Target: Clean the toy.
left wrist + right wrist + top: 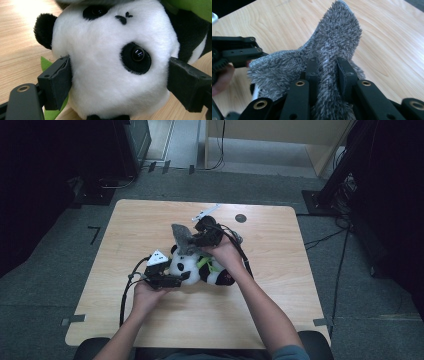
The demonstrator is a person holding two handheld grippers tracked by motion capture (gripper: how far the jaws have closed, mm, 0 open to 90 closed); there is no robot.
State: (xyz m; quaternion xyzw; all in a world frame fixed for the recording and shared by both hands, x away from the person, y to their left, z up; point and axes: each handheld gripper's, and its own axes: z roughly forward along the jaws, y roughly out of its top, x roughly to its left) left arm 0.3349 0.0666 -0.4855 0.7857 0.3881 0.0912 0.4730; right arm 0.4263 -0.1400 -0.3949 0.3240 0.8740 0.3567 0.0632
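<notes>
A plush panda [197,267] lies on the wooden table [280,270], white head to the left, with green fabric on its body. My left gripper [172,279] is shut on the panda's head [112,65]; one black pad presses each side of the face. My right gripper [197,240] hangs just above the panda's head, shut on a fuzzy grey cloth [183,240]. In the right gripper view the grey cloth [329,57] is pinched between both pads, and its free end sticks up and forward. Part of the cloth drapes toward the panda's head.
A small dark round disc [241,218] sits in the table near the far edge. Black cables trail from both grippers across the table. Dark equipment and stands surround the table on the floor. Bare wood lies to the left and right of the panda.
</notes>
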